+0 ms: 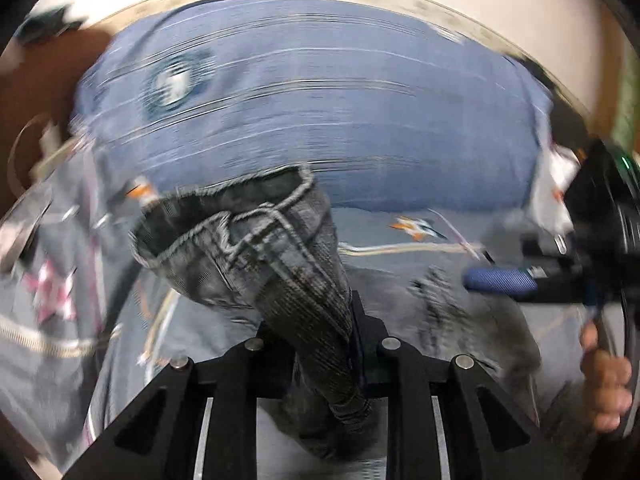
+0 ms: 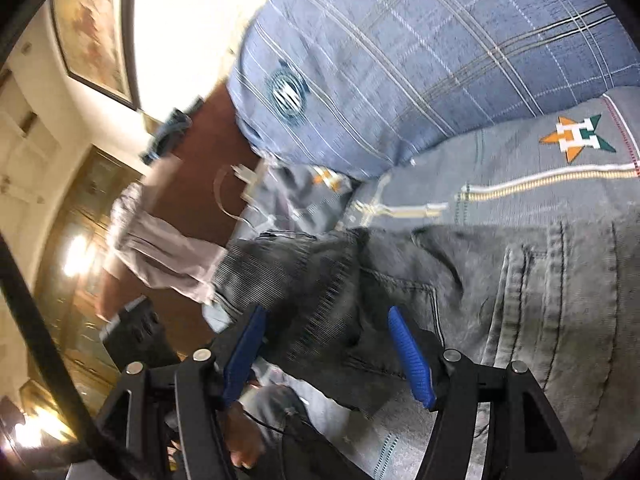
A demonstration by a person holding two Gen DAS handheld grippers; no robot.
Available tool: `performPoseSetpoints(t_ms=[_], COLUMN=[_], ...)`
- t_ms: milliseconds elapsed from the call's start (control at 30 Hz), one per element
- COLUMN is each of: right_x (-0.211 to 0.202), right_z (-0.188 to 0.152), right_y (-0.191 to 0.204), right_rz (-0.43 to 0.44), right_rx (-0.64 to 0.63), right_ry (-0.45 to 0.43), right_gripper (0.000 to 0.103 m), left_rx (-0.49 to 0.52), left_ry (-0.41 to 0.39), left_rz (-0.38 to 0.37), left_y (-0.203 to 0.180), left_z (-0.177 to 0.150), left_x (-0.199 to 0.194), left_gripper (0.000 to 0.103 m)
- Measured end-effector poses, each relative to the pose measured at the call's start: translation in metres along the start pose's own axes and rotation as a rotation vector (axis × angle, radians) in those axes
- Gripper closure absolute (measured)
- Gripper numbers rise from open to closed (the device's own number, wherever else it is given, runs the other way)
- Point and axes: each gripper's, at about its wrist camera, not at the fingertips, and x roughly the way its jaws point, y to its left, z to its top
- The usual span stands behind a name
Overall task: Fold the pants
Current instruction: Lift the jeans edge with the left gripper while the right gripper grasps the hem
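Left wrist view, left to right: heavy motion blur, so I read only the big shapes. Grey bedspread [image 1: 60, 264] with a pink star print fills the left side. At centre the left gripper [image 1: 324, 344] is pinched on a bunched hem of the grey denim pants [image 1: 256, 248]; the fabric rises from between the jaws and flares open toward the middle of the frame. Blue plaid pillow [image 1: 320, 100] spans the upper half. At the right edge I see the right gripper [image 1: 500, 280], one blue pad showing, with a hand [image 1: 608, 384] on its grip below.

Right wrist view, left to right: framed picture [image 2: 92, 28] on the wall at upper left, brown headboard [image 2: 200, 168] beside it. At bottom centre the right gripper [image 2: 328, 356] has its blue pads spread wide; a dark fold of the pants [image 2: 520, 300] lies between them, but I can't see the pads pressing on it. Pants spread to the right, pocket seams visible, lying on the bedspread [image 2: 520, 160] with an orange-and-green star logo. Pillow [image 2: 440, 48] sits at upper right.
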Motion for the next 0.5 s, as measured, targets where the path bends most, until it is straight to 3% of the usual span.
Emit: performPoseSetpoints(t_ms=[233,333,400,500], right_x=[-0.044,-0.053,-0.053,-0.059], right_z=[0.010,0.013,0.016,0.014], right_y=[-0.031,-0.045,-0.058,-0.085], right_rz=[0.120,0.120,0.093,-0.028], right_rx=[0.092,0.114,0.150,0.234], right_ry=[-0.083,-0.081,-0.073,-0.065], right_gripper=[0.035,0.035,0.034,0.033], left_rx=[0.164,0.218,0.249,0.300], left_ry=[0.044,0.088,0.108,0.127], left_rz=[-0.126,-0.162,-0.179,-0.174], left_y=[-0.075,-0.105,-0.121,-0.140], left_z=[0.007,0.002,-0.006,-0.016], left_x=[0.029,0.047,0.051,0.062], left_gripper=[0.080,0.080,0.080,0.080])
